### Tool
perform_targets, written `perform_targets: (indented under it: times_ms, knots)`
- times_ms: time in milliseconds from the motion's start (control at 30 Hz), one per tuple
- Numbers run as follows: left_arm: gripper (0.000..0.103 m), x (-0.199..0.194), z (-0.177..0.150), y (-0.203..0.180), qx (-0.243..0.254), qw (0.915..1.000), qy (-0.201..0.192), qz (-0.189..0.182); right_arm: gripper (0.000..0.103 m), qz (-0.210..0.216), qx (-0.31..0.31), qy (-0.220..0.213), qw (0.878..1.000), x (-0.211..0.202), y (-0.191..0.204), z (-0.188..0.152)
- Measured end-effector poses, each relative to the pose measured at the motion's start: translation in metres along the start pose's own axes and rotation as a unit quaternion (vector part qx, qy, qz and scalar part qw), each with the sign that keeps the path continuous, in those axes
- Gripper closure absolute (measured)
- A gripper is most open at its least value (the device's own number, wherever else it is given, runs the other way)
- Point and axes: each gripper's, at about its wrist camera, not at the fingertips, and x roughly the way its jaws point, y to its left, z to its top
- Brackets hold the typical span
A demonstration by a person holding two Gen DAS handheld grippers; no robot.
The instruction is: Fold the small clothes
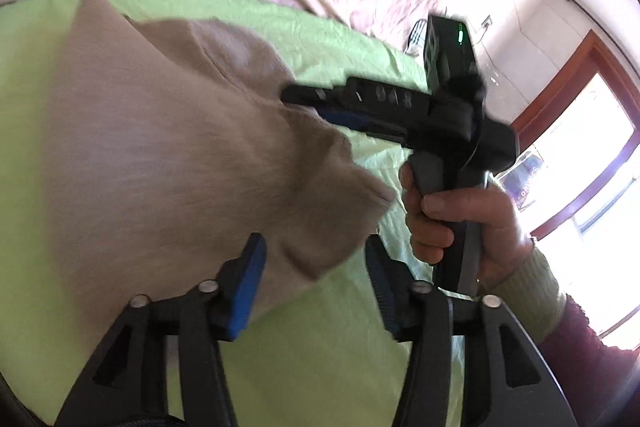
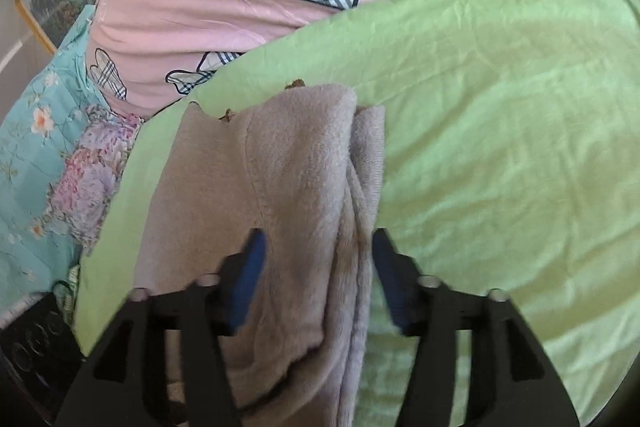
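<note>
A beige fleece garment (image 1: pixel 140 147) lies partly folded on a light green sheet (image 1: pixel 320 355). In the left wrist view one loose corner of it sits between the fingers of my left gripper (image 1: pixel 316 267); the blue pads stand apart and do not press on it. My right gripper (image 1: pixel 292 99) shows side-on over the garment's far edge, with a hand (image 1: pixel 448 215) on its grip. In the right wrist view the garment (image 2: pixel 288 167) runs lengthwise, doubled along its right side. My right gripper (image 2: pixel 318 259) straddles that fold with its pads clear of the cloth.
A pink quilt (image 2: pixel 180 7) with plaid hearts borders the green sheet (image 2: pixel 500 107) at the far side. A floral turquoise cloth (image 2: pixel 44 131) and a black device (image 2: pixel 32 343) lie to the left. A bright window with a red-brown frame (image 1: pixel 592 163) is at the right.
</note>
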Motion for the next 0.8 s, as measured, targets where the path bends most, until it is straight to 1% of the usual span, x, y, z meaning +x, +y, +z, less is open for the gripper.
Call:
perform_targets:
  times_ms: [100, 167, 233, 333, 500, 567, 667, 733, 800]
  knots:
    - [0.041, -0.022, 0.008, 0.014, -0.017, 0.9997, -0.016, 0.004, 0.044, 0.006, 0.006, 0.009, 1.0, -0.004, -0.004, -0.007]
    - [0.037, -0.037, 0.014, 0.029, -0.038, 0.9986, -0.03, 0.021, 0.043, 0.005, 0.008, 0.014, 1.0, -0.004, -0.007, -0.012]
    - [0.031, -0.041, 0.027, 0.047, -0.057, 0.9968, -0.043, 0.035, 0.041, 0.008, 0.013, 0.017, 1.0, -0.004, -0.01, -0.016]
    - [0.027, -0.049, 0.037, 0.08, -0.102, 0.9921, -0.052, 0.051, 0.04, 0.024, 0.031, 0.022, 0.999, -0.001, -0.016, -0.02]
    - [0.024, -0.038, 0.042, 0.12, -0.162, 0.9855, -0.038, 0.036, 0.04, 0.045, 0.049, 0.031, 0.997, 0.005, -0.02, -0.021]
    - [0.024, -0.027, 0.043, 0.131, -0.174, 0.9839, -0.027, 0.03, 0.039, 0.05, 0.054, 0.032, 0.997, 0.007, -0.021, -0.022]
    - [0.024, -0.011, 0.048, 0.142, -0.181, 0.9832, -0.013, 0.022, 0.038, 0.055, 0.056, 0.035, 0.996, 0.01, -0.022, -0.021]
    - [0.02, -0.006, 0.047, 0.15, -0.188, 0.9822, -0.009, 0.005, 0.038, 0.059, 0.059, 0.038, 0.996, 0.013, -0.023, -0.02]
    - [0.02, -0.002, 0.048, 0.156, -0.188, 0.9821, -0.009, -0.003, 0.038, 0.063, 0.062, 0.042, 0.995, 0.016, -0.023, -0.019]
